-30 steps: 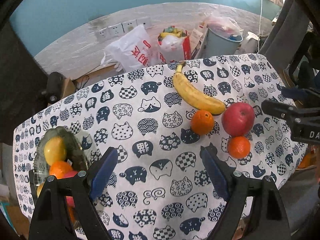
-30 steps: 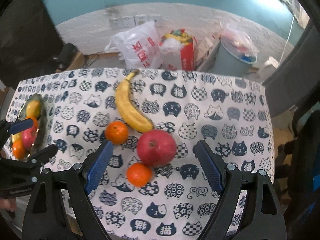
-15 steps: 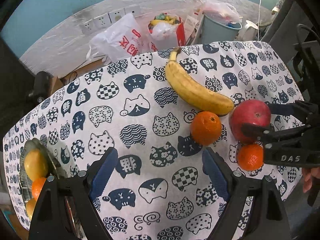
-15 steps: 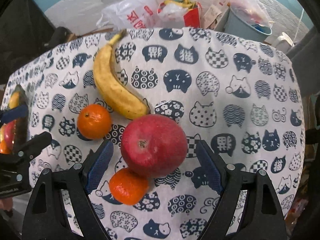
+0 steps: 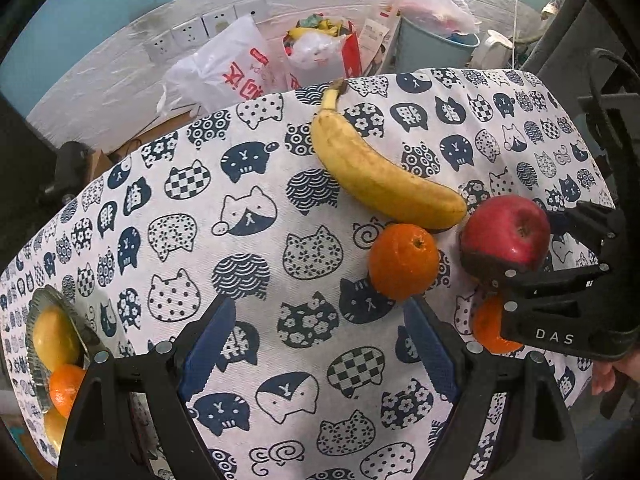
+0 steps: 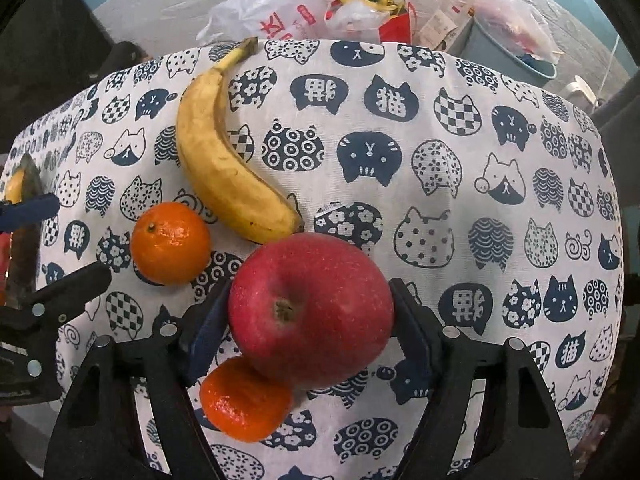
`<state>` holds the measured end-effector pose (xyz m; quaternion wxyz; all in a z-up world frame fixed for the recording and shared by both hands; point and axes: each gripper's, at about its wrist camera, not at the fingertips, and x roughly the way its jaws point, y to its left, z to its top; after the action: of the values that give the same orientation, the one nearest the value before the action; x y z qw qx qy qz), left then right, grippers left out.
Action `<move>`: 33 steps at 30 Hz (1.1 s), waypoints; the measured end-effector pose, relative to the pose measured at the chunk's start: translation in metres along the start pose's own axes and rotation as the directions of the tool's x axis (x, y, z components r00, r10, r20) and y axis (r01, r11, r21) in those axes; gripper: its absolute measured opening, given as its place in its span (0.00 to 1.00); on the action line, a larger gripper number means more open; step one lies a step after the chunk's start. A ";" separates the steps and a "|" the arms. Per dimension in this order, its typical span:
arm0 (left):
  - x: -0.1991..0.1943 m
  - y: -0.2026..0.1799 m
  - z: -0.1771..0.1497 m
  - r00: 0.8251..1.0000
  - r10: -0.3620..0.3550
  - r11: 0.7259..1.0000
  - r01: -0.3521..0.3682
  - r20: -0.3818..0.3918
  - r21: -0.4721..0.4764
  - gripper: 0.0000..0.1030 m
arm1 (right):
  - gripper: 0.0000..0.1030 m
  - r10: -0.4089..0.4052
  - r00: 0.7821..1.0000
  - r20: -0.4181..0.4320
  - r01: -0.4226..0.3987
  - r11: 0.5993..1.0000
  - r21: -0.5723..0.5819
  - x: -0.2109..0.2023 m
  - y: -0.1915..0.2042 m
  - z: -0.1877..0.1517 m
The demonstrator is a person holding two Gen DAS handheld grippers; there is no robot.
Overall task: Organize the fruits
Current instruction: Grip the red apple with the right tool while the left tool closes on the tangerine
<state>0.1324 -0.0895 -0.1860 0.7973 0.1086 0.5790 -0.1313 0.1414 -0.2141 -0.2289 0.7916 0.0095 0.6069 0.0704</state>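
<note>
Cat-print bench: right hand-held gripper closing around apple, left hand-held gripper wide, empty (risk: apple nudges lower-centre orange off edge).

A red apple sits stem-up on the cloth, touching a yellow banana's tip. One orange mandarin lies left of it, another just below it.
</note>
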 end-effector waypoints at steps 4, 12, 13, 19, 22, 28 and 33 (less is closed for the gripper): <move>0.003 -0.005 0.005 0.999 -0.046 0.999 0.046 -0.002 -0.018 0.85 | 0.74 0.000 1.000 0.020 0.000 0.999 0.041 -0.011 -0.014 -0.004; 0.016 -0.023 0.015 0.998 -0.068 0.998 0.068 -0.015 0.001 0.85 | 0.74 -0.036 0.997 0.068 0.030 0.995 0.096 -0.040 -0.037 -0.014; 0.019 -0.025 0.015 0.997 -0.069 0.998 0.069 -0.017 0.003 0.85 | 0.74 -0.039 0.997 0.070 0.032 0.994 0.101 -0.041 -0.039 -0.016; 0.030 -0.034 0.019 0.998 -0.058 0.998 0.059 -0.016 0.011 0.85 | 0.74 -0.032 0.997 0.066 0.024 0.993 0.115 -0.040 -0.044 -0.017; 0.035 -0.035 0.020 0.998 -0.061 0.998 0.061 -0.016 0.010 0.84 | 0.74 -0.025 0.997 0.067 0.017 0.993 0.113 -0.038 -0.044 -0.015; 0.045 -0.039 0.020 0.995 -0.096 0.995 0.097 -0.041 0.008 0.49 | 0.74 -0.019 0.998 0.068 0.011 0.993 0.115 -0.037 -0.043 -0.015; 0.042 -0.046 0.014 0.996 -0.082 0.995 0.083 -0.017 0.048 0.46 | 0.74 -0.015 0.997 0.070 0.007 0.994 0.107 -0.038 -0.039 -0.014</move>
<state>0.1419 -0.1411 -0.2222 0.7840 0.1048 0.5856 -0.1772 0.1221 -0.2588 -0.2000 0.8114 0.0509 0.5813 0.0331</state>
